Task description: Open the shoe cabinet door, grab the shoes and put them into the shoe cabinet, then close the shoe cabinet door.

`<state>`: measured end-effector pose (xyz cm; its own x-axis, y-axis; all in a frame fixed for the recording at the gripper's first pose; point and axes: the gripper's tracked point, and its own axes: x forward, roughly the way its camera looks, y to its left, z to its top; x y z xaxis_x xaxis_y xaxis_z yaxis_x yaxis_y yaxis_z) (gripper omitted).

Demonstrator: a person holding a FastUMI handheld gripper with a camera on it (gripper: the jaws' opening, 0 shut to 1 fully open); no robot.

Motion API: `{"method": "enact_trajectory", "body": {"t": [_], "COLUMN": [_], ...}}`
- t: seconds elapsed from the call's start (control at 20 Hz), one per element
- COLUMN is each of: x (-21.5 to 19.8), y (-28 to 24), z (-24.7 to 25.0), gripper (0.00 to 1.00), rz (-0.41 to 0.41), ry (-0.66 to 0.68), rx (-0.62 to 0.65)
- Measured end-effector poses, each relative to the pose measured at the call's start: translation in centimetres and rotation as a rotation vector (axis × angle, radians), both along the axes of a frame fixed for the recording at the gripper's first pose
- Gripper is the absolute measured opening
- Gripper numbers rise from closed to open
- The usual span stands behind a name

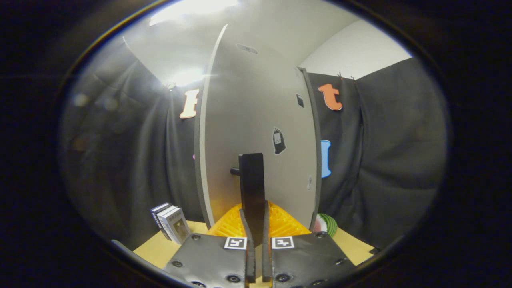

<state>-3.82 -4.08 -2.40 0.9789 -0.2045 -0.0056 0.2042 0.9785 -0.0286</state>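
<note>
Fingers: your gripper (256,224) is clenched on the door handle (252,188), and both fingers (245,228) press its lower end from either side, with almost no gap left between them.
Handle: you've got a dark, flat, slab-like bar, standing upright with its long axis vertical. A short dark stub joins it to the door on the left side, so the bar sits just off the door face.
Door: the shoe cabinet door (256,120) rises tall right ahead of your fingers, long axis vertical, its broad face turned towards you. It's a smooth, matte grey panel with a paler left edge and a dark strip down the right edge. Whether it stands ajar or closed, you cannot tell from here.
Door details: a small dark tag (279,141) hangs on the face to the right of the handle, and a small dark square sits higher up.
Base: a ribbed orange plastic piece (280,224) lies at the foot of the door, just beyond your fingers.
Table: a pale wood-toned table (160,250) carries it all.
Left side: small boxes (172,224) stand upright together, left of the door.
Right side: a green-striped, rounded object (328,225) peeks out by the door's lower right corner.
</note>
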Motion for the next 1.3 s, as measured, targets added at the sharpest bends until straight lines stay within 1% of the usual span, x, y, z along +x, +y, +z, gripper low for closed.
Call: {"method": "enact_trajectory", "body": {"t": [0.15,0.35,0.5,0.75,1.05,1.1,1.15,1.3], "x": [-1.4,-2.8,-3.9,-5.9,-7.2,-7.5,-7.8,-7.8], "y": [-1.6,-3.1,-4.7,-8.9,-13.3,-14.3,-14.8,-16.0], "z": [0.2,0.6,1.0,1.8,1.9,2.0,2.1,2.1], "gripper": [0.08,0.07,0.07,0.06,0.05,0.04,0.02,0.02], "rz": [-0.047,-0.07,-0.096,-0.15,-0.167,-0.172,-0.16,-0.123], "ry": [-0.012,-0.018,-0.025,-0.044,-0.043,-0.042,-0.037,-0.032], "rx": [-0.016,-0.051,-0.035,-0.01,0.015,0.019,0.028,0.011]}}
